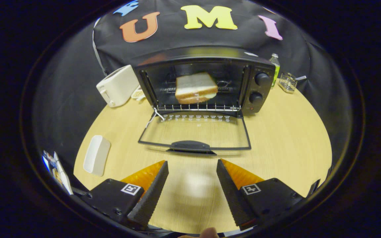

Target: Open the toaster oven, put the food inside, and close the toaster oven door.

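A black toaster oven (258,89) stands at the far side of the wooden table, beyond my fingers. Its glass door (195,132) is folded down flat toward me, with its dark handle (190,146) at the near edge. Inside, a sandwich (195,87) of white bread rests on the wire rack (198,107). My gripper (192,163) is open, well back from the door handle, with nothing between its fingers.
Left of the oven stands a white toaster (117,85). A white oblong dish (97,154) lies on the table (286,138) ahead of my left finger. Right of the oven are a small bottle (275,67) and a wire holder (288,82). A fingertip (209,233) shows behind my fingers.
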Available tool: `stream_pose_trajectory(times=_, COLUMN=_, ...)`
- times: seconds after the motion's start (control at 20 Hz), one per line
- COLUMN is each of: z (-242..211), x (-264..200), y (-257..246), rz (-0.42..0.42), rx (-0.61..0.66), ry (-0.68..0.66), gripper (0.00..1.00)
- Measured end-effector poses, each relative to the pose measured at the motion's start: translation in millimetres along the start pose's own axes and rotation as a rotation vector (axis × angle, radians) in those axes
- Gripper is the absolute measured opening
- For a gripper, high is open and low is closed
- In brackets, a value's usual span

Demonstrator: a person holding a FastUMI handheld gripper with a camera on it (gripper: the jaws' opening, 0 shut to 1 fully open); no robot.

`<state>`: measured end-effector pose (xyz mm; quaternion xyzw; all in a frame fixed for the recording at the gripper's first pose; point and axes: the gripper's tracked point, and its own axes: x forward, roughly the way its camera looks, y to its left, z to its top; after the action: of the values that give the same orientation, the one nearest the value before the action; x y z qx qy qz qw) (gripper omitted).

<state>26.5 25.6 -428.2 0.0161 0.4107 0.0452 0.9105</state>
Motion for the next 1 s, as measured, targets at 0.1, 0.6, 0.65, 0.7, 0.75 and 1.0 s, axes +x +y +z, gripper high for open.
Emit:
stream_pose_trajectory(times=0.1, z=-11, x=17, y=-1, rz=-0.012, rx=0.003, ry=0.024, gripper=0.96)
stream_pose_trajectory(times=0.6, z=-14, x=69, y=-12, rz=-0.106, rx=-0.001, ry=0.075, gripper=0.96)
stream_pose_trajectory(times=0.65, z=-8, x=73, y=-15, rz=-0.129, rx=-0.003, ry=0.048, gripper=0.96)
stream_pose_trajectory(times=0.7, z=-9, x=75, y=-15, rz=-0.134, rx=-0.013, ry=0.063, gripper=0.96)
stream_pose_trajectory(times=0.75, z=-6, x=71, y=-15, rz=-0.132, rx=-0.014, ry=0.061, gripper=0.97)
stream_pose_trajectory(times=1.0, z=6, x=50, y=-14, rz=-0.109, rx=-0.061, ry=0.022, gripper=0.97)
